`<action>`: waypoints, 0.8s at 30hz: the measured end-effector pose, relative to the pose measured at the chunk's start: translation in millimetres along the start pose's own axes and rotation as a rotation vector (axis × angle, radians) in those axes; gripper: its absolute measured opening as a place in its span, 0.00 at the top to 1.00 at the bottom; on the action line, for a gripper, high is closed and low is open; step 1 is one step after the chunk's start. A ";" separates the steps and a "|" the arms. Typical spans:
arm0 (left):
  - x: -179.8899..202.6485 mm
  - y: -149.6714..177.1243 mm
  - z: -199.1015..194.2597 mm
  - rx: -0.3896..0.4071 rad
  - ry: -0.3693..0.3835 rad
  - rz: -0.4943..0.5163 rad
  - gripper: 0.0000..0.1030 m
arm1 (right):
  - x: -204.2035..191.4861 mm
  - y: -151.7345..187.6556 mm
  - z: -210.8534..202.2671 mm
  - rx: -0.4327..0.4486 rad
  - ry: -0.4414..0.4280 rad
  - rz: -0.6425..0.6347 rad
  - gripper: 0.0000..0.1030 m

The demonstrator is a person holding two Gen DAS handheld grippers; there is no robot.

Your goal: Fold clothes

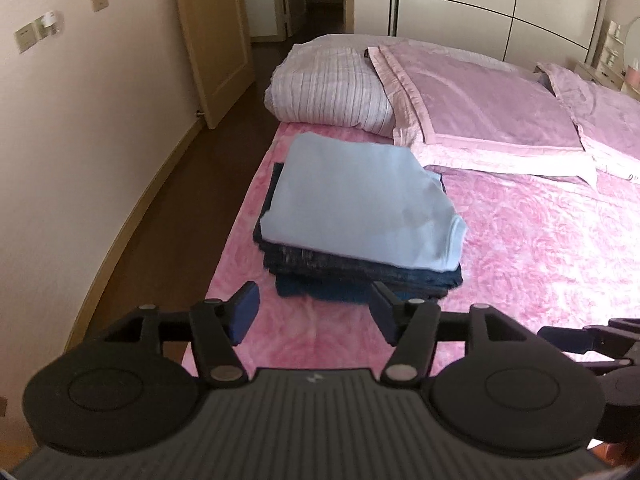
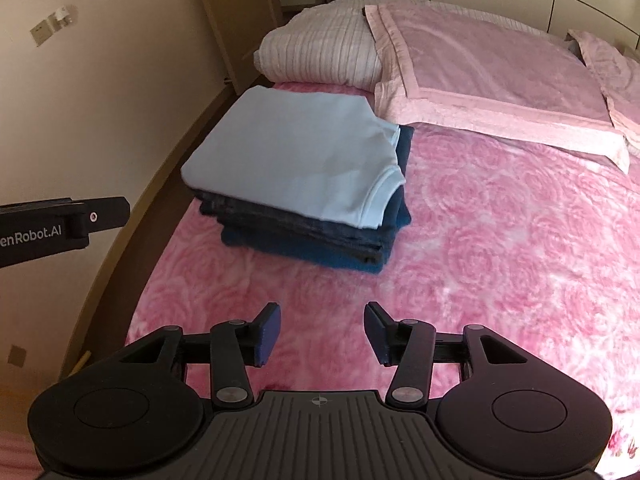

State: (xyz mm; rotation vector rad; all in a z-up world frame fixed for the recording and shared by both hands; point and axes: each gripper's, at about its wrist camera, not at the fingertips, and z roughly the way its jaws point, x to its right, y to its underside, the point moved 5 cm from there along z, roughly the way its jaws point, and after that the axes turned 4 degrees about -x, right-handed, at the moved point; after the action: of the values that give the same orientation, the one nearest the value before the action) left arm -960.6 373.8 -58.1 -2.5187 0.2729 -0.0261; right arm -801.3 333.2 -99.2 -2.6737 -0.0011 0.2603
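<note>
A: Where do the clothes sit?
B: A folded pale-blue shirt tops 2 dark folded garments on the plush rose-patterned pink blanket.
A: The grippers?
B: The left gripper and right gripper both gape, holding nothing.

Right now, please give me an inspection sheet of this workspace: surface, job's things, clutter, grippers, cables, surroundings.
Surface: pink rose-patterned blanket covers the bed.
Job's things: light blue folded shirt lies on top of a dark folded stack, near the bed's left edge.
Clutter: striped folded quilt and pink pillow behind the stack.
Grippers: left gripper open, empty; right gripper open, empty.
Cables: nothing seen.
Surroundings: wooden door, wall switches, wardrobe.
</note>
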 end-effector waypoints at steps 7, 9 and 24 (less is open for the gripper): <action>13.3 50.5 -38.0 -0.001 -0.024 -0.030 0.39 | 6.5 46.7 -28.3 0.017 -0.011 0.013 0.51; 16.9 64.4 -47.9 -0.002 -0.029 -0.031 0.39 | 8.9 61.2 -34.5 0.010 -0.021 0.031 0.51; 32.0 145.6 -93.3 -0.029 -0.013 -0.039 0.39 | 8.4 145.5 -71.6 -0.021 0.040 0.050 0.51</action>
State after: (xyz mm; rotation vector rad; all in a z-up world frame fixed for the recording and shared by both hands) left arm -964.3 198.1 -65.9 -2.5516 0.2201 -0.0216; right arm -786.0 171.6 -101.4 -2.7016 0.0763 0.2237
